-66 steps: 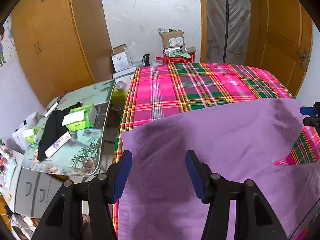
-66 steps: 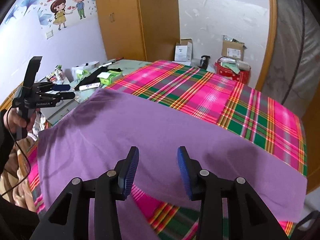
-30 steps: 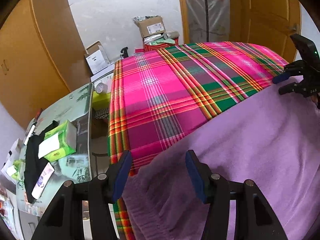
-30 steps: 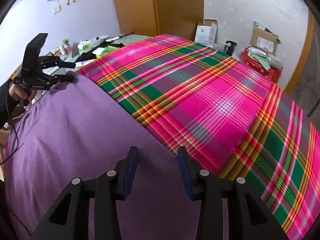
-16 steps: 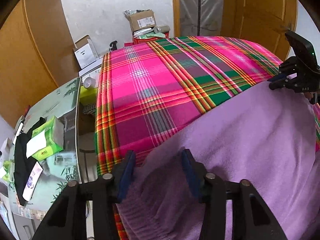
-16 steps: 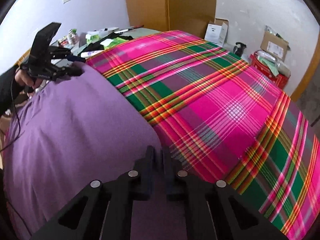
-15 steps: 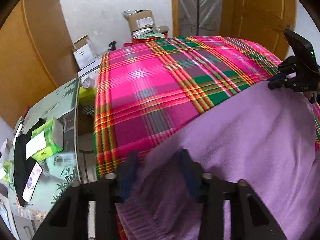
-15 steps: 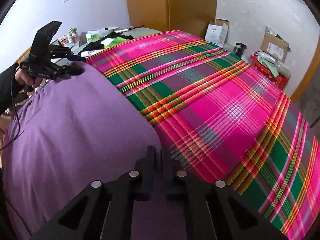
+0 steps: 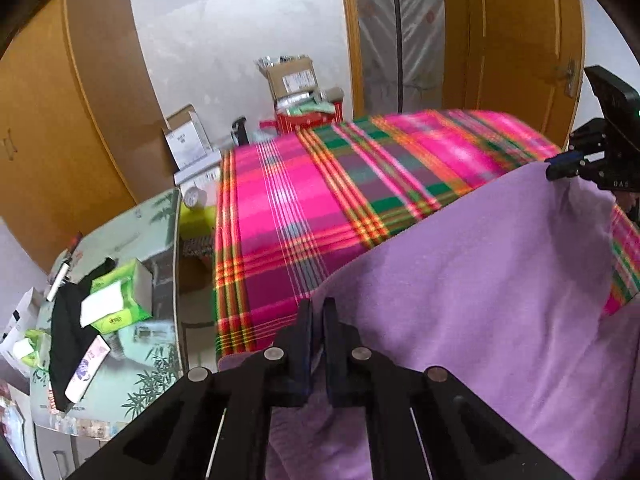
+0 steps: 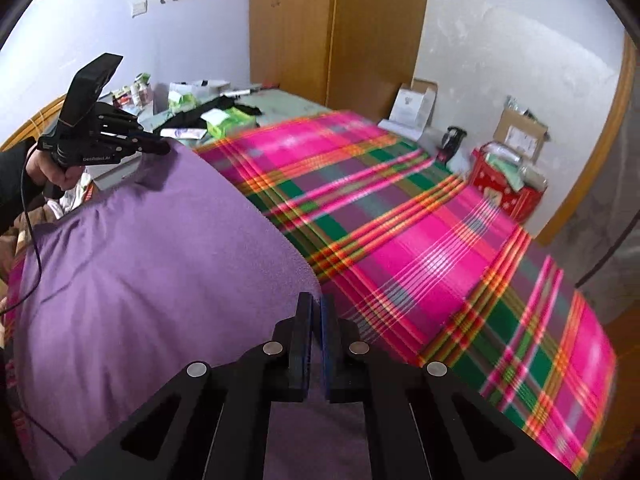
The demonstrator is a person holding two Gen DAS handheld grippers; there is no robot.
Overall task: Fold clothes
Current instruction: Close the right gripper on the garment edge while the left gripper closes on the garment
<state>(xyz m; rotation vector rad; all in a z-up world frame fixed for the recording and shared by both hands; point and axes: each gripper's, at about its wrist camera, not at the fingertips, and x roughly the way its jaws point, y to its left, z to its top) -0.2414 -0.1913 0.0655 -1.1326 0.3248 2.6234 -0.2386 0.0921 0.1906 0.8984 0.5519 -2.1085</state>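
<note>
Both tools, left tool [image 9: 316,312] and right tool [image 10: 316,308], pinched the near corners of the purple cloth [image 10: 140,264] spread over the plaid bed [image 10: 420,240]. Carrying both corners level and taut should keep the fold's edges aligned.

Plaid bedspread [image 9: 360,184] motion-blurred, purple garment [image 10: 140,272] cut off at bottom edge

Left claw [image 9: 316,312], right claw [image 10: 316,308] both clamped.
</note>
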